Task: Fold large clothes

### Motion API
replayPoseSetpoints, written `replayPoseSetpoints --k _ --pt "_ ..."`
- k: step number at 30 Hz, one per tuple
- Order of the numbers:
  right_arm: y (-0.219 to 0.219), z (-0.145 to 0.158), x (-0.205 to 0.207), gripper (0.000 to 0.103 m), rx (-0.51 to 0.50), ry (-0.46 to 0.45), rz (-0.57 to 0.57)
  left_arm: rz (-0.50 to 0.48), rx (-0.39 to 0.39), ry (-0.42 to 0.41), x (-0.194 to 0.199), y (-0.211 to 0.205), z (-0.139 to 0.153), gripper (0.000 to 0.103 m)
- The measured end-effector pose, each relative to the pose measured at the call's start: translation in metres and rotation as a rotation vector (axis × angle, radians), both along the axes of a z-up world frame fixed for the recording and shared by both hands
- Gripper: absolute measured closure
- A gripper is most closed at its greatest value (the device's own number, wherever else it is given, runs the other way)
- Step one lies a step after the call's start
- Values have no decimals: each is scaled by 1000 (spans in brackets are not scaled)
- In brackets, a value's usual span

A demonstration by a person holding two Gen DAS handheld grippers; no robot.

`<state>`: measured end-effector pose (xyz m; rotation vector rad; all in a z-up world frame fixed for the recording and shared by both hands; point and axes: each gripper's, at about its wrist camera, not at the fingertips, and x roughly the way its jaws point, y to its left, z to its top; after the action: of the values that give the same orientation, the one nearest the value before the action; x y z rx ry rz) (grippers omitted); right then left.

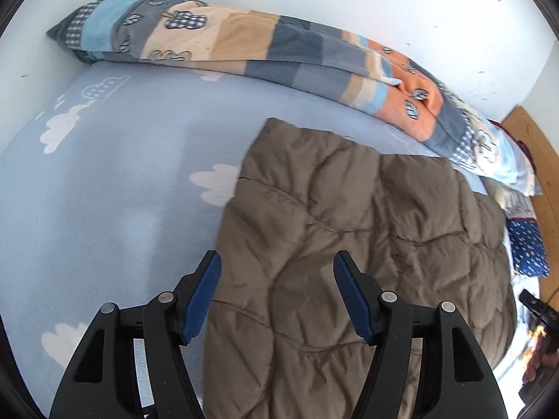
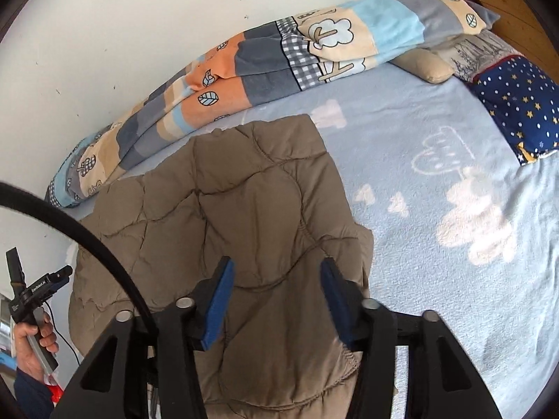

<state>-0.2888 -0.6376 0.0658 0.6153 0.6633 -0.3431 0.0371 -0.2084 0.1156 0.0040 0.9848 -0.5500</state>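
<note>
Blue-padded and spread wide, the left hand-held gripper [image 1: 277, 269] fills the bottom of the left wrist view, holding nothing, poised above the near end of one brown quilted puffy jacket [image 1: 349, 237]. That jacket lies flat on the pale blue cloud-print bed sheet [image 1: 104, 192], its long axis running from the bottom centre up toward the upper right. One folded patchwork fleece blanket [image 1: 244, 49] lies along the white wall [image 1: 349, 0] across the top.

From the right wrist view, the right hand-held gripper [image 2: 277, 267] is likewise spread and empty over the jacket [image 2: 244, 209], which stretches from bottom centre toward the upper left. One navy star-print pillow [image 2: 517, 104] sits at the right edge.
</note>
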Motion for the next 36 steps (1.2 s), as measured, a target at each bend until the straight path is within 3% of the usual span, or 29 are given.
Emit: replayPoseSetpoints --k 1,5,7,14,21,26,27,30,36 --pt "4 -1 3 82 6 -2 28 -31 7 -6 -4 -4 1 41" --pt "33 1 20 82 -51 15 143 -115 101 -2 -13 -23 -11 42" --pt "48 -2 32 82 -73 31 186 -109 150 17 -11 -26 -26 42" --pt "65 -36 69 81 -89 139 217 -100 163 64 -1 -34 -59 36" --pt "61 -53 80 81 -40 176 200 -80 105 107 3 -29 -67 35" --pt "58 -46 69 80 -37 144 188 -98 4 125 5 -1 -40 35" --pt "57 -42 64 75 -26 126 190 -87 -6 118 6 8 -35 29" --pt "47 -22 37 42 17 28 192 -29 -40 99 14 41 -25 21" --pt "21 3 -13 28 16 -99 126 45 -15 171 40 79 -49 21"
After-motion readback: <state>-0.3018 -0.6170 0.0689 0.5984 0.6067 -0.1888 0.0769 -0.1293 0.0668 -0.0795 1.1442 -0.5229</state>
